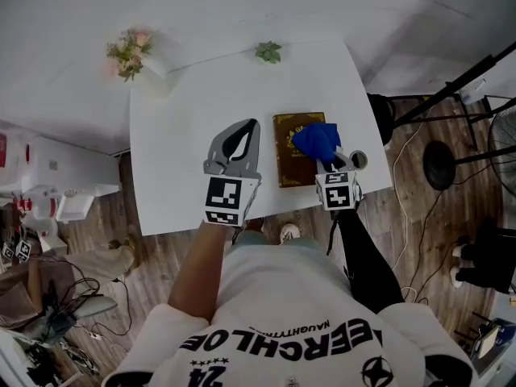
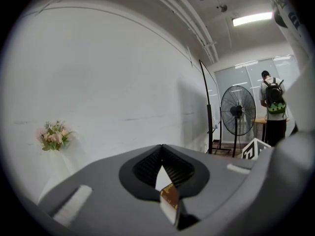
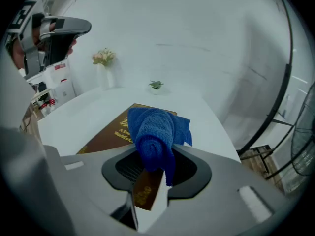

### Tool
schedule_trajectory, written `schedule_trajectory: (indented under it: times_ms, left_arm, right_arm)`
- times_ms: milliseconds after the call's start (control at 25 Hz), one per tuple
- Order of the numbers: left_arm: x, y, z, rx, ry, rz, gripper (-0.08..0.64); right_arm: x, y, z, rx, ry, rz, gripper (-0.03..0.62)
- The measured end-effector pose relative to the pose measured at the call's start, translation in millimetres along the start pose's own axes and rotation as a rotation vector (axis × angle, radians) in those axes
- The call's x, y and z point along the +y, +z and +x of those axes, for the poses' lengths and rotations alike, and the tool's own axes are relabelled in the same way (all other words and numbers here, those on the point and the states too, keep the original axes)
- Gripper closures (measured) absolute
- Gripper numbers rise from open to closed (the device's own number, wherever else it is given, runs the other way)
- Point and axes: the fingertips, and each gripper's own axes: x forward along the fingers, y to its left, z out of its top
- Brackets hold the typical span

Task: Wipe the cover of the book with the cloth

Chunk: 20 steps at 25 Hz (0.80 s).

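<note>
Head view first: what is sitting round the book (image 1: 289, 160)?

It is lying on the right half of a white table (image 1: 177, 135). One bunch of pink flowers (image 1: 129, 52) is standing at the far left corner and one small green plant (image 1: 268, 52) at the far edge, both well apart from it. Black stands (image 1: 451, 87) are crowding the floor to the right.

Is anything getting in the way?

Only the left gripper (image 1: 254, 124), which is hovering just left of the book. Its jaws are meeting at the tips and gripping nothing. In the left gripper view, a corner of the book is showing through the gap behind those tips, with one fan (image 2: 237, 109) and one person (image 2: 272, 107) far off.

And the count?

One book, one blue cloth (image 1: 317, 139), two grippers.

How is the book pointing?

It is lying flat, cover up, its long axis running near to far.

What is the right gripper (image 1: 329, 166) doing?

Its jaws are clamping the bunched cloth over the book's far right part. Whether the cloth is pressing on the cover, I cannot tell.
</note>
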Motion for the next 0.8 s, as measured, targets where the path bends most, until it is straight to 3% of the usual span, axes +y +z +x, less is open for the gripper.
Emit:
schedule_trajectory:
  times_ms: [120,320,520,680,800]
  left_arm:
    - [-4,-2,-2,0.001,-0.005,-0.001,0.502]
    - [-8,0,-6,-0.001,-0.002,0.003,0.502]
    - [-8,-1,-11,0.000,0.002,0.000,0.502]
    - [-9,-1,-15,0.004,0.006,0.003,0.502]
    - [-9,-2,-18,0.004,0.009,0.002,0.502]
  right_arm:
    - [-22,-9,-2,0.011,-0.058,0.057,0.465]
    - [-19,11,-12,-0.074,-0.037,0.083,0.465]
    - [44,44,-21,-0.173,0.141,-0.021,0.465]
    - [111,13,-7,-0.058,0.333,-0.113,0.465]
    - [119,-7,1,-0.026,0.328,-0.144,0.465]
